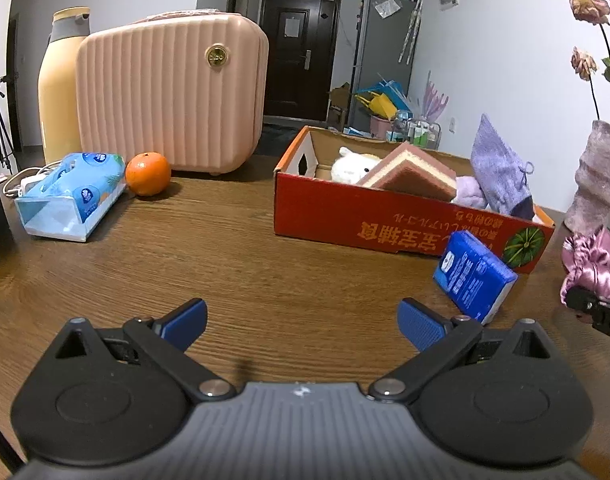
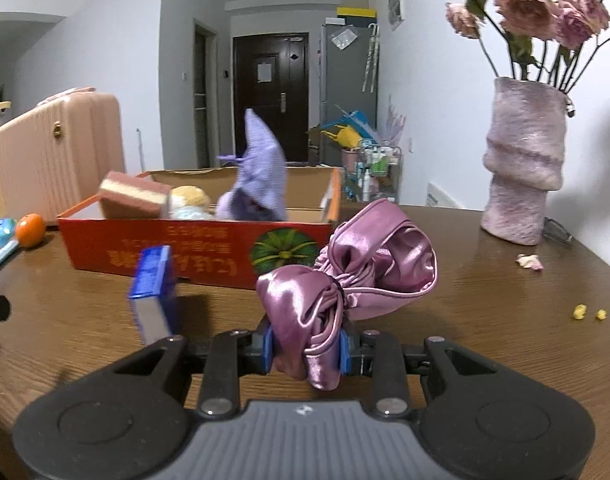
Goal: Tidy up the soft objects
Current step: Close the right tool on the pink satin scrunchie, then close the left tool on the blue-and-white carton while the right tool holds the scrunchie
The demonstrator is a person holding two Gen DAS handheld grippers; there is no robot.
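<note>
A red cardboard box [image 1: 369,216] [image 2: 185,250] stands on the wooden table and holds a white plush toy [image 1: 351,166], a pink layered sponge [image 1: 413,172] [image 2: 135,198] and a purple drawstring pouch [image 1: 501,172] [image 2: 261,168]. My right gripper [image 2: 306,350] is shut on a pink satin scrunchie [image 2: 345,276] [image 1: 589,264], just in front of the box's right end. My left gripper [image 1: 303,320] is open and empty, low over the table in front of the box. A blue tissue pack [image 1: 473,276] [image 2: 153,292] leans by the box front.
A pink suitcase [image 1: 169,92], a yellow flask [image 1: 61,80], an orange [image 1: 147,174] and a blue wet-wipe pack [image 1: 71,194] stand at the back left. A pink vase [image 2: 523,160] of dried roses stands at the right. Crumbs [image 2: 589,314] lie near the right edge.
</note>
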